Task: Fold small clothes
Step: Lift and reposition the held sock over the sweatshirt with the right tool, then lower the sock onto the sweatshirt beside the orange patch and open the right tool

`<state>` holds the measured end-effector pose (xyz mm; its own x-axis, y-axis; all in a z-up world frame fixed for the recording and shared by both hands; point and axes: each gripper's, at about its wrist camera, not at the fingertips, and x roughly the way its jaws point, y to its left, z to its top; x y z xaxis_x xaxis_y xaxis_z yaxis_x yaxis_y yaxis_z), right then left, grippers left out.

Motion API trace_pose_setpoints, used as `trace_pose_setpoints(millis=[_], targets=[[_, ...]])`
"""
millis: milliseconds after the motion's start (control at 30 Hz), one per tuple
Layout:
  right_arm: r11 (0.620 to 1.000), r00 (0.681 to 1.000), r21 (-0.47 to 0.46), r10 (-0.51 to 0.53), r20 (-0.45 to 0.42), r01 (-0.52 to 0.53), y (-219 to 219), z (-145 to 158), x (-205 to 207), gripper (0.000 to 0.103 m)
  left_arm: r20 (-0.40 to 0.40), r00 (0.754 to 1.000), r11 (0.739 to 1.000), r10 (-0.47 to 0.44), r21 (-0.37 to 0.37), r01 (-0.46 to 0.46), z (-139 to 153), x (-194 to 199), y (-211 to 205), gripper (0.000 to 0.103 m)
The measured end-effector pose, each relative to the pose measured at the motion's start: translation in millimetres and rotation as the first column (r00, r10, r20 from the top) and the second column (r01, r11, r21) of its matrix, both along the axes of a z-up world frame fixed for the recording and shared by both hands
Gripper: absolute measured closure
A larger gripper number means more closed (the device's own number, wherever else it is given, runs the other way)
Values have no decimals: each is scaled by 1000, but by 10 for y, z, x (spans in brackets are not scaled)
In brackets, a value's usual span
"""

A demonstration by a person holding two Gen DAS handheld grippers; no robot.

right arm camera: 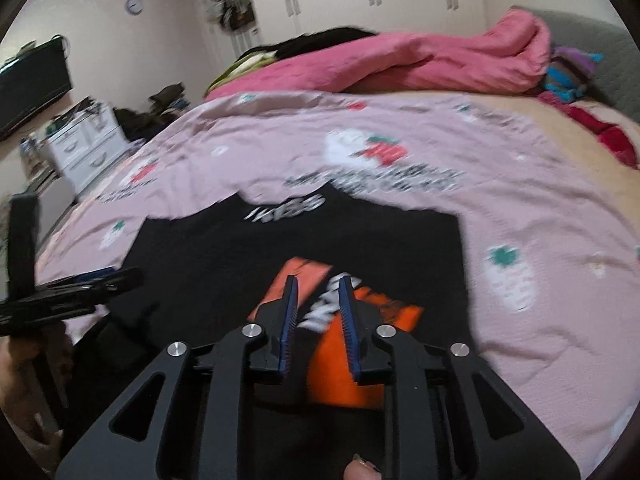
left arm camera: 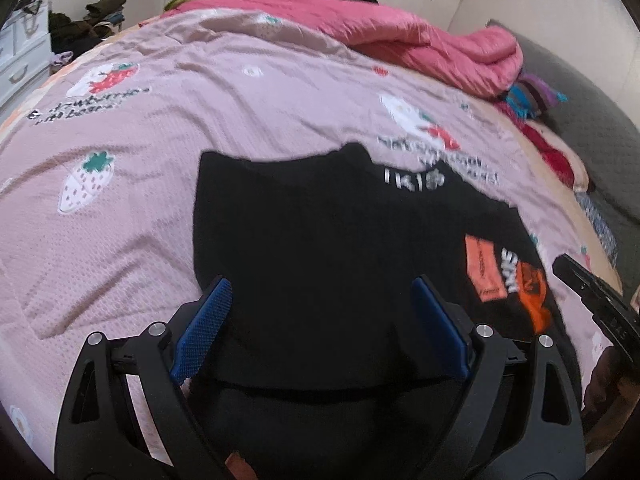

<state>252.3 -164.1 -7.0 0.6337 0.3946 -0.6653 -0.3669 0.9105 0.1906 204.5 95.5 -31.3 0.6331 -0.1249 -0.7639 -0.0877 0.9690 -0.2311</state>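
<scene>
We find the black T-shirt (left arm camera: pixel 312 232) lying flat on the pink strawberry-print bedspread (left arm camera: pixel 140 184), in the lower centre of both views. Its far edge with the white lettering runs across mid-frame; its near part passes under both grippers. The orange print (right arm camera: pixel 348 360) sits toward the lower right in the left wrist view.

The left gripper (left arm camera: pixel 320 292) hangs over the plain black cloth with its blue pads (left arm camera: pixel 204 328) spread wide; nothing between them, nothing held. We cannot tell if the fingertips touch the fabric.

The right gripper (right arm camera: pixel 318 292) sits over the orange print, its jaws parted only a narrow way, with no cloth pinched between the pads. In its view the left gripper shows at the left edge, above the shirt's left border. A fingertip (right arm camera: pixel 360 470) shows at the bottom edge.

Room around the shirt: open bedspread to the left, beyond the far edge and to the right. A bunched pink quilt (left arm camera: pixel 420 44) runs along the top of the frame, well apart from the shirt. Bright striped and red fabrics (left arm camera: pixel 536 120) lie at the upper right, by the grey headboard (left arm camera: pixel 592 140). A white dresser (right arm camera: pixel 88 148) stands off the bed at the left.
</scene>
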Motion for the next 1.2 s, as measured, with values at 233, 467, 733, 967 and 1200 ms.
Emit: trace_pose_setpoints(millis=[233, 467, 733, 967, 1200], targets=[[996, 995, -17, 87, -53, -88, 313, -115, -91, 77, -85, 996, 995, -35, 87, 43, -202, -57, -101, 18], [994, 990, -54, 87, -109, -93, 352, -230, -62, 65, -79, 996, 997, -34, 72, 40, -210, -95, -82, 18], [994, 989, -105, 13, -150, -29, 186, -398, 55, 59, -78, 996, 997, -35, 70, 41, -204, -95, -90, 18], [997, 993, -68, 34, -112, -41, 183, -302, -39, 43, -73, 997, 996, -32, 81, 38, -174, -117, -105, 18], [999, 995, 22, 28, -98, -26, 83, -187, -47, 18, -56, 998, 997, -32, 63, 36, -109, -146, -87, 16]])
